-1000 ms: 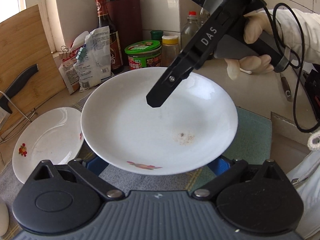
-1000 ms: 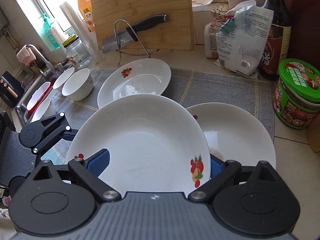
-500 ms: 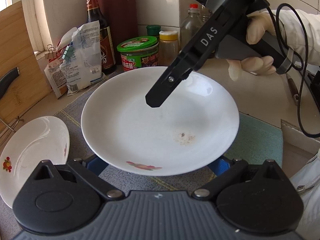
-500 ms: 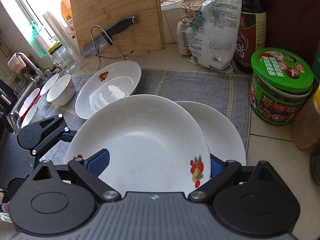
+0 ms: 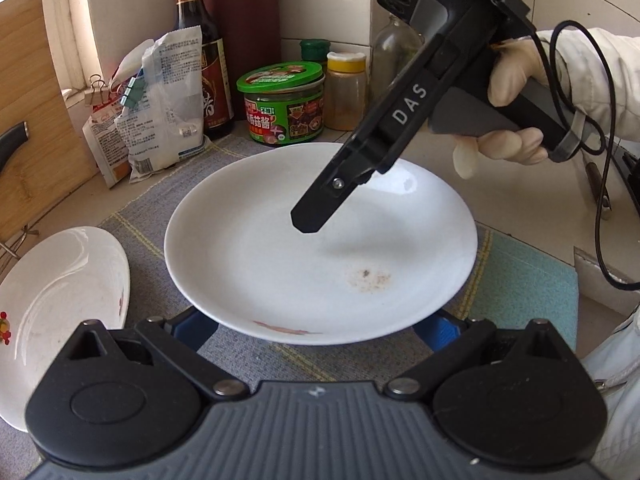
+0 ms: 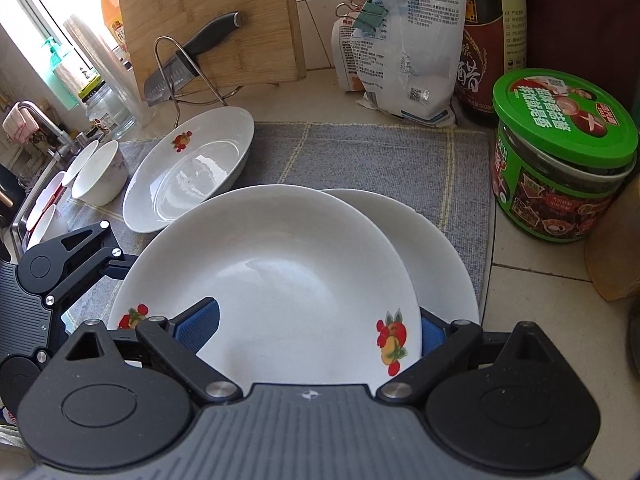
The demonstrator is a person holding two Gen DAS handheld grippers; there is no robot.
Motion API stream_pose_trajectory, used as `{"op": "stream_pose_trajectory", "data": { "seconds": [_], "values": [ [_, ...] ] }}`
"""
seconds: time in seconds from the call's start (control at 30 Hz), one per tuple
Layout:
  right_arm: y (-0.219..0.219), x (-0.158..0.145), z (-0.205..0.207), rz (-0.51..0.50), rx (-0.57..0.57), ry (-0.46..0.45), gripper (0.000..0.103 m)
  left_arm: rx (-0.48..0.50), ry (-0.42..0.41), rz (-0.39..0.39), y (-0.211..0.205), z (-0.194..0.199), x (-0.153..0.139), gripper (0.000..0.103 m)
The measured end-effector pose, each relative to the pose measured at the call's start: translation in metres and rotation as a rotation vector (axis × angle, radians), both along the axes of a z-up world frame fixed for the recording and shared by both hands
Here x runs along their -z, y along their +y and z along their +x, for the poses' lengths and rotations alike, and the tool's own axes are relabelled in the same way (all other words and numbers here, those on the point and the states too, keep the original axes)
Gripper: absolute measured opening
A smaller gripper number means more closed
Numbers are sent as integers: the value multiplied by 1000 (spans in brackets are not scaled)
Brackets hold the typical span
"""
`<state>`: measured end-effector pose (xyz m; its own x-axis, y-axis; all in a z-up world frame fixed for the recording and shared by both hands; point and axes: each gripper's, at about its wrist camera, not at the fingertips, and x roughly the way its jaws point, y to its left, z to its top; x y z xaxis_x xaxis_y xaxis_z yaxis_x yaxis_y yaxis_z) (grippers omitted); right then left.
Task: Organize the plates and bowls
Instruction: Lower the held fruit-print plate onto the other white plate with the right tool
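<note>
Left and right wrist views, kitchen table. The left tool (image 5: 314, 324) is released: its blue fingers (image 5: 192, 322) stand wide apart, both tucked under the near rim of a white fruit-pattern plate (image 5: 320, 248), which shows a brownish stain on its inner surface. Whether the plate rests on the fingers or on the grey mat (image 6: 380, 152) cannot be told. The right tool (image 6: 312, 326) is likewise released and spread: one blue pad lies over the plate's inner surface, the other shows just outside its rim, and neither pad clamps the plate. In the right wrist view this plate overlaps a second white plate (image 6: 440, 256) on the mat. A third plate (image 6: 192, 168) sits apart on the mat, nearer the back edge of the table, with white bowls (image 6: 98, 178) beside it toward the sink end. Along the back edge stand a bamboo cutting board (image 6: 208, 12), a cleaver (image 6: 188, 64) in a wire rack, and a green-lidded jar (image 6: 560, 168).
</note>
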<state>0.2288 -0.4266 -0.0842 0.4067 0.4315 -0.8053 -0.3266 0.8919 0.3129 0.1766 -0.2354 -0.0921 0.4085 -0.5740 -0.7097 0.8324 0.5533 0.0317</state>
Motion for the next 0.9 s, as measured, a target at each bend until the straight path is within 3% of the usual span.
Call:
{"op": "stream_pose_trajectory", "data": {
  "seconds": [0.9],
  "values": [
    [-8,2,-6,-6,15,17,100,31,-35,33,-2,3,2,102]
  ]
}}
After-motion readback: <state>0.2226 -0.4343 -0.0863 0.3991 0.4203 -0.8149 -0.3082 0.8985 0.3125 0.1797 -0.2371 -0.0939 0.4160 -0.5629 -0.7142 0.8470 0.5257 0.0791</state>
